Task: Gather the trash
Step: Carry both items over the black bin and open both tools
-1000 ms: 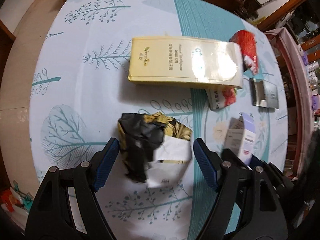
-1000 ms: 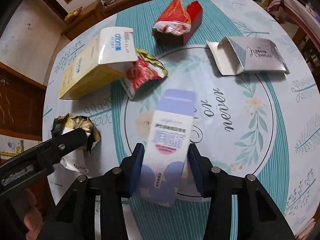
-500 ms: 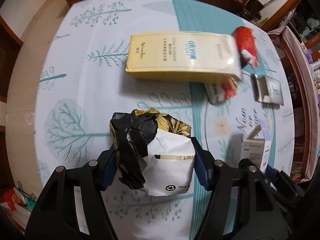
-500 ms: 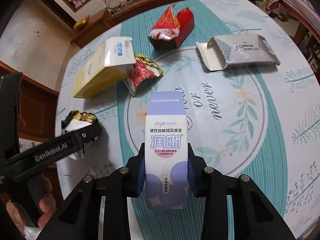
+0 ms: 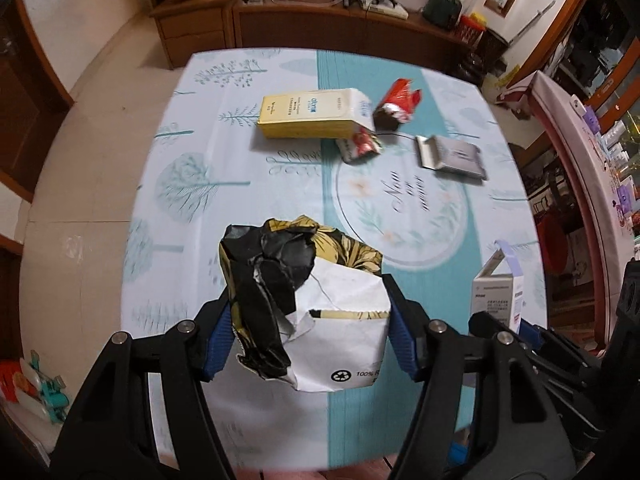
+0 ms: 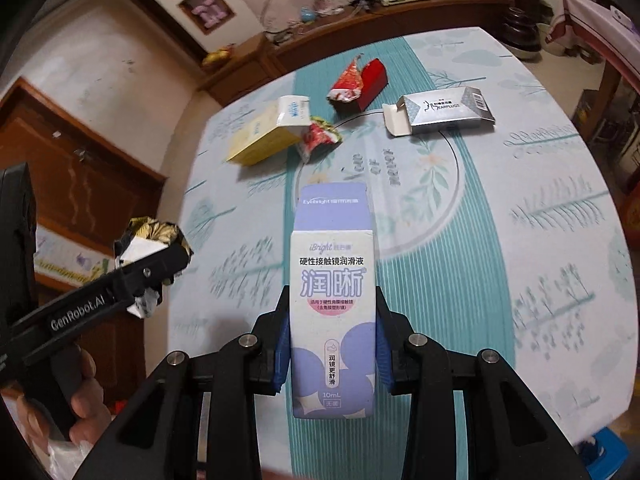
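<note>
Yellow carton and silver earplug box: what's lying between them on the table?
Between the yellow carton and the silver earplug box lie a crumpled red floral wrapper, against the carton's open end, and farther back a torn red box. The right wrist view shows it best.

A crumpled black, gold and white paper bag (image 5: 308,304) is sitting clamped between the left claw's (image 5: 308,332) fingers. A white and purple carton (image 6: 333,312) is standing upright, flap open, pinched in the right claw (image 6: 332,344). Beyond both claws a yellow box (image 5: 312,118), red wrappers (image 5: 396,108) and a silver box (image 6: 444,114) are lying on the table.
</note>
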A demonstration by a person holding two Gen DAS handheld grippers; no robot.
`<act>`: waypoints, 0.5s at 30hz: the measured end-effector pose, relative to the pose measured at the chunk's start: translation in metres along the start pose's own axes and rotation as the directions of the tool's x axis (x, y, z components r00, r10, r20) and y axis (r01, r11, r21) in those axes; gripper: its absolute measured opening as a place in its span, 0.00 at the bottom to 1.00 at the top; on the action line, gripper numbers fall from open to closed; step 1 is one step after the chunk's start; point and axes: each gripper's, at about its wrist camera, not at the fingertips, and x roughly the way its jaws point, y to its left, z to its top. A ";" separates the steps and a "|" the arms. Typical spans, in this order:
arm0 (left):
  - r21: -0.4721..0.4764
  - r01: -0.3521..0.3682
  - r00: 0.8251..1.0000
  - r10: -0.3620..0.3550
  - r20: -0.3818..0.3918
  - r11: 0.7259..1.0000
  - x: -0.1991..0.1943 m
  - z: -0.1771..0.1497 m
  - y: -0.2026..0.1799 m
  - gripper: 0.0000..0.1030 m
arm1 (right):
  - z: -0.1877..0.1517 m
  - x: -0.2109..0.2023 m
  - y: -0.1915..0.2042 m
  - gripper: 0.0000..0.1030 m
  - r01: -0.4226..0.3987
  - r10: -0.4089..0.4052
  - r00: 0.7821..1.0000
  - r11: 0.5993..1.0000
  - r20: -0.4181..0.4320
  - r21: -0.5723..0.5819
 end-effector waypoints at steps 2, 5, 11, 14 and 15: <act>-0.007 -0.020 0.999 0.020 0.035 1.000 -0.028 -0.025 -0.012 0.61 | -0.023 -0.028 -0.004 0.33 -0.032 0.033 0.999 0.999 0.004 -0.039; -0.027 -0.035 0.997 0.037 0.073 0.999 -0.062 -0.064 -0.025 0.61 | -0.056 -0.064 -0.011 0.33 -0.059 0.060 0.998 0.994 0.003 -0.089; -0.067 -0.038 0.993 0.045 0.113 0.997 -0.112 -0.146 -0.049 0.61 | -0.125 -0.121 -0.028 0.33 -0.107 0.106 0.994 0.978 -0.012 -0.177; -0.057 -0.041 0.994 0.046 0.100 0.998 -0.124 -0.183 -0.059 0.61 | -0.159 -0.138 -0.035 0.33 -0.114 0.108 0.993 0.973 -0.038 -0.199; -0.051 -0.043 0.995 0.048 0.093 0.998 -0.126 -0.190 -0.061 0.61 | -0.172 -0.142 -0.039 0.33 -0.116 0.108 0.993 0.973 -0.051 -0.198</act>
